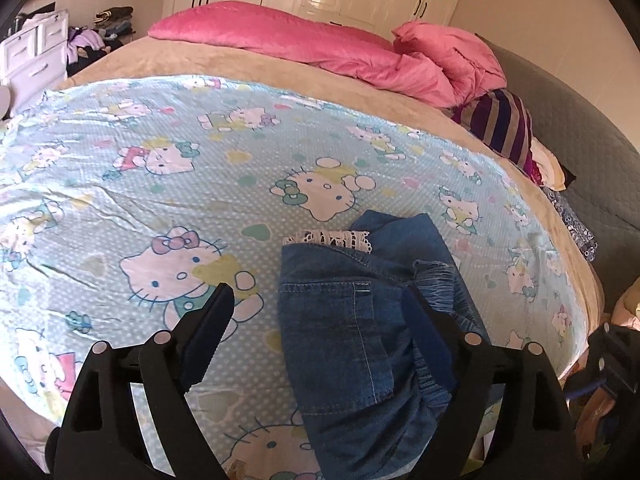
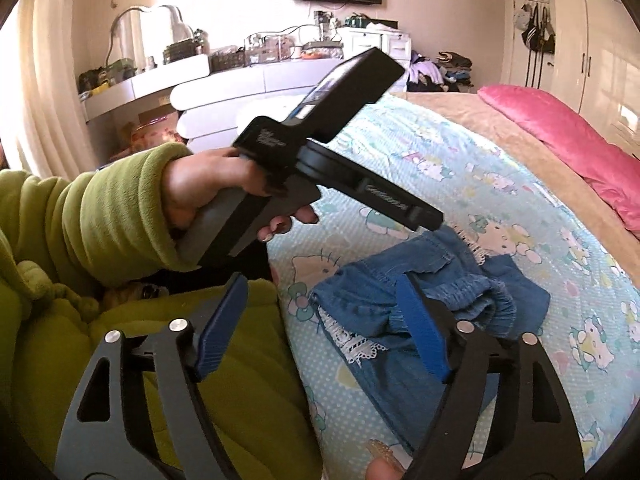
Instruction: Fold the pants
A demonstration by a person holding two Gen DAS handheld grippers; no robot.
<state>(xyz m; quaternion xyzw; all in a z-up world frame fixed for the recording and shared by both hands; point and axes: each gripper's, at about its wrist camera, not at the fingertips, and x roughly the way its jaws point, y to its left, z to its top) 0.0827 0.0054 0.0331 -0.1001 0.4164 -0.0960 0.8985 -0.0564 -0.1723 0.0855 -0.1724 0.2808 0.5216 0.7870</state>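
No wording could be read anywhere from where I stood; the left gripper, seen from the right wrist view, carried pale lettering along its arm and a small printed block on its body near the left hand, but both were too small and blurred to make out; the light blue sheet bore only cartoon cat figures, hearts and dots, with no words or numbers on it.
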